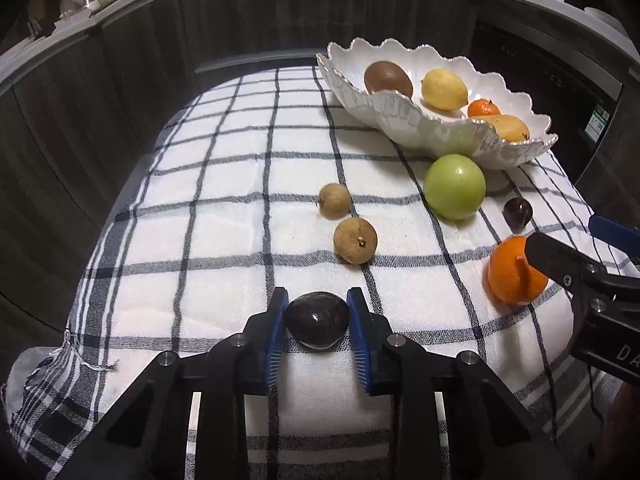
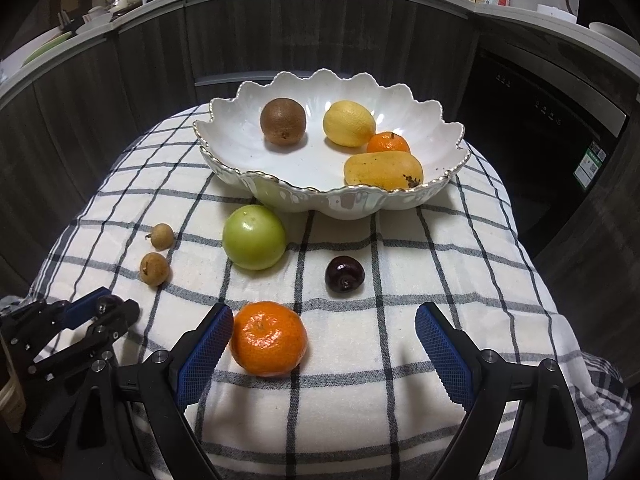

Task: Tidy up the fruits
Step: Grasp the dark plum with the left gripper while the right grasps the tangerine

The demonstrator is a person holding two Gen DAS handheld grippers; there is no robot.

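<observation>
My left gripper (image 1: 318, 312) is shut on a dark cherry (image 1: 317, 325) low over the checked cloth; in the right wrist view it shows at the left edge (image 2: 105, 305). My right gripper (image 2: 324, 330) is open, with a mandarin (image 2: 269, 338) between its fingers, touching the left pad (image 2: 206, 354). That mandarin also shows in the left wrist view (image 1: 514, 270). A white scalloped bowl (image 2: 288, 194) at the back holds a kiwi (image 2: 283, 121), a lemon (image 2: 349, 123), a small mandarin (image 2: 388, 143) and a mango (image 2: 383, 170).
On the cloth lie a green apple (image 2: 254, 242), a second dark cherry (image 2: 344, 274) and two brown longans (image 2: 162, 236) (image 2: 154, 268). Dark cabinets and a counter with jars ring the table. The cloth drops off at the edges.
</observation>
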